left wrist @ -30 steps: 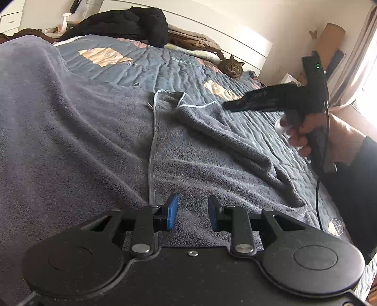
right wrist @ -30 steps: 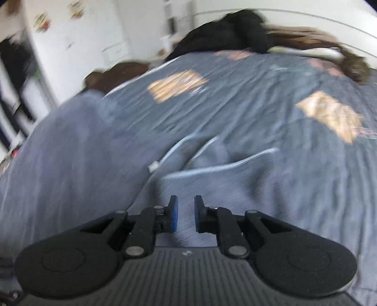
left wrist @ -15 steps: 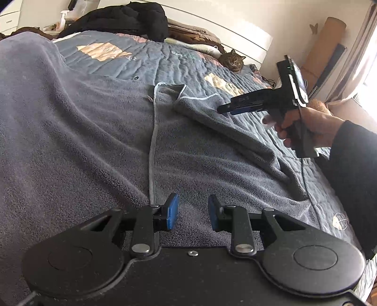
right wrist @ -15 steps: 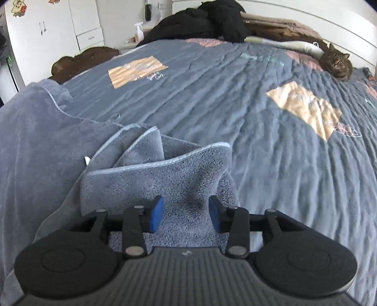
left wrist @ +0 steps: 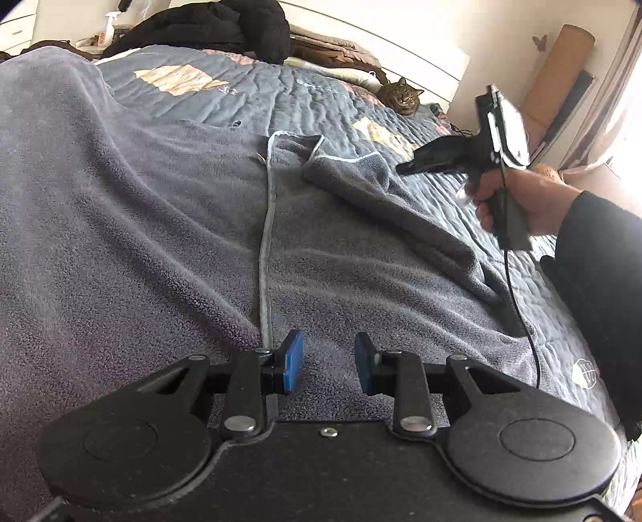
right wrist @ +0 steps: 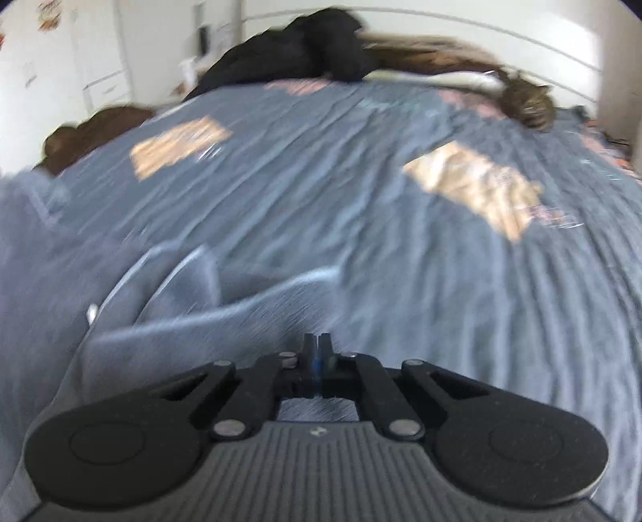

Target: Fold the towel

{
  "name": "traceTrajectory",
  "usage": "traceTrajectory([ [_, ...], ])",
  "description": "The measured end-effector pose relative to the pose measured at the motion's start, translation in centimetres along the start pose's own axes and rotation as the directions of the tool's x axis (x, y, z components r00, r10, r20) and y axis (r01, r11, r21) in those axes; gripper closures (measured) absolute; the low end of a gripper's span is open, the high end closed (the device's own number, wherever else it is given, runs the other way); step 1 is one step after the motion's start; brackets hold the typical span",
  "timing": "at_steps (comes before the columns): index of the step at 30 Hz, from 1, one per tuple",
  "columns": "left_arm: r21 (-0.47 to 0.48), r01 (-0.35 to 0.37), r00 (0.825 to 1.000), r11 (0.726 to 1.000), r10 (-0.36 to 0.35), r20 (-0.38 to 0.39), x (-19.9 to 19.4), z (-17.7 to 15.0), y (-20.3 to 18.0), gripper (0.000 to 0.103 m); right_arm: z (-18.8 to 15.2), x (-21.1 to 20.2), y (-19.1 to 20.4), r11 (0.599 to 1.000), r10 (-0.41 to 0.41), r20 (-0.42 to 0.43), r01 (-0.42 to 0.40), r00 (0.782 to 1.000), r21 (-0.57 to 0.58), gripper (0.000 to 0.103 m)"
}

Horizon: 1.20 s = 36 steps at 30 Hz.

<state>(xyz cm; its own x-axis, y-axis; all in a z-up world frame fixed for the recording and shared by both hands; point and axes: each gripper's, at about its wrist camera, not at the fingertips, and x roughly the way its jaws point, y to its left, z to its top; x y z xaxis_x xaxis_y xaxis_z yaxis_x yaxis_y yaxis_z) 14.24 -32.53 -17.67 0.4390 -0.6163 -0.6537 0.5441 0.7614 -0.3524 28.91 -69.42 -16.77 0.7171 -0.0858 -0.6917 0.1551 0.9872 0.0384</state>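
Observation:
A grey towel with a pale hem lies rumpled on the bed, its far corner folded over. In the left wrist view my left gripper hovers open just above the towel's near part, beside the hem, holding nothing. A hand holds my right gripper at the right edge of the folded far corner. The blurred right wrist view shows the right gripper with fingers pressed together over the towel, apparently pinching its cloth.
A blue quilt covers the bed, and more grey fleece spreads left of the hem. A tabby cat lies by the headboard near a dark clothes pile. A cardboard tube leans at the right wall.
The right gripper was open over the folded corner half a second ago and has shut there; it is moving, as the blur shows. The left gripper has stayed open in place.

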Motion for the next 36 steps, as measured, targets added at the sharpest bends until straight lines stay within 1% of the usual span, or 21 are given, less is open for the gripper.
traceTrajectory([
  [4, 0.002, -0.002, 1.0, 1.0, 0.002, -0.005, 0.2, -0.1, -0.1, 0.074, 0.8, -0.1, -0.4, 0.995, 0.097, -0.051, -0.096, 0.994, 0.018, 0.102],
  [6, 0.001, -0.005, 1.0, 1.0, 0.005, -0.009, 0.3, -0.1, -0.1, 0.074, 1.2, -0.1, -0.5, 0.989, 0.15, -0.079, -0.148, 0.986, 0.029, 0.098],
  [7, 0.001, -0.006, 1.0, 1.0, 0.006, -0.011, 0.4, -0.2, -0.1, 0.074, 1.0, 0.1, 0.1, 0.986, 0.165, -0.082, -0.166, 0.983, 0.001, 0.097],
  [9, 0.002, -0.007, 1.0, 1.0, 0.007, -0.013, 0.4, -0.2, -0.1, 0.074, 0.6, 0.9, 1.2, 0.98, 0.195, -0.106, -0.199, 0.975, -0.026, 0.089],
  [10, 0.005, -0.006, 1.0, 1.0, 0.006, -0.011, 0.3, -0.2, -0.1, 0.074, 0.4, 1.3, 1.6, 0.977, 0.207, -0.118, -0.211, 0.971, -0.022, 0.087],
  [12, 0.005, -0.004, 1.0, 1.0, 0.004, -0.009, 0.3, -0.2, -0.1, 0.072, 0.2, 2.0, 1.9, 0.978, 0.205, -0.142, -0.209, 0.968, -0.02, 0.079],
  [14, 0.006, -0.002, 1.0, 1.0, 0.002, -0.01, 0.4, -0.2, -0.1, 0.069, 0.1, 2.6, 2.2, 0.978, 0.2, -0.166, -0.206, 0.966, -0.019, 0.074],
  [15, 0.008, -0.001, 1.0, 1.0, 0.002, -0.01, 0.4, -0.2, -0.2, 0.068, 0.0, 2.9, 2.3, 0.979, 0.197, -0.178, -0.204, 0.964, -0.018, 0.073],
  [20, 0.019, 0.005, 1.0, 1.0, -0.005, -0.013, 0.5, -0.3, -0.4, 0.068, -0.3, 4.3, 2.8, 0.981, 0.187, -0.229, -0.193, 0.955, -0.007, 0.073],
  [24, 0.027, 0.01, 1.0, 1.0, -0.01, -0.018, 0.6, -0.5, -0.6, 0.068, -0.2, 4.0, 2.6, 0.985, 0.171, -0.201, -0.174, 0.965, 0.001, 0.074],
  [25, 0.027, 0.009, 1.0, 1.0, -0.008, -0.018, 0.7, -0.5, -0.6, 0.068, -0.2, 3.9, 2.6, 0.986, 0.166, -0.193, -0.169, 0.967, 0.003, 0.077],
  [26, 0.027, 0.007, 1.0, 1.0, -0.006, -0.017, 0.7, -0.5, -0.7, 0.068, -0.1, 3.8, 2.5, 0.986, 0.162, -0.186, -0.164, 0.969, 0.005, 0.083],
  [27, 0.026, 0.006, 1.0, 1.0, -0.005, -0.017, 0.7, -0.5, -0.7, 0.068, -0.1, 3.7, 2.5, 0.987, 0.158, -0.178, -0.159, 0.971, 0.007, 0.093],
  [29, 0.025, 0.005, 1.0, 1.0, -0.004, -0.016, 0.6, -0.6, -0.6, 0.068, -0.1, 3.5, 2.4, 0.989, 0.149, -0.163, -0.149, 0.975, 0.011, 0.099],
  [33, 0.026, 0.004, 1.0, 1.0, -0.003, -0.015, 0.6, -0.5, -0.6, 0.068, 0.0, 3.2, 2.2, 0.991, 0.131, -0.133, -0.13, 0.982, 0.019, 0.102],
  [36, 0.029, 0.006, 1.0, 1.0, -0.006, -0.015, 0.6, -0.6, -0.6, 0.068, 1.3, 1.6, 1.2, 0.993, 0.114, -0.076, -0.111, 0.99, 0.044, 0.102],
])
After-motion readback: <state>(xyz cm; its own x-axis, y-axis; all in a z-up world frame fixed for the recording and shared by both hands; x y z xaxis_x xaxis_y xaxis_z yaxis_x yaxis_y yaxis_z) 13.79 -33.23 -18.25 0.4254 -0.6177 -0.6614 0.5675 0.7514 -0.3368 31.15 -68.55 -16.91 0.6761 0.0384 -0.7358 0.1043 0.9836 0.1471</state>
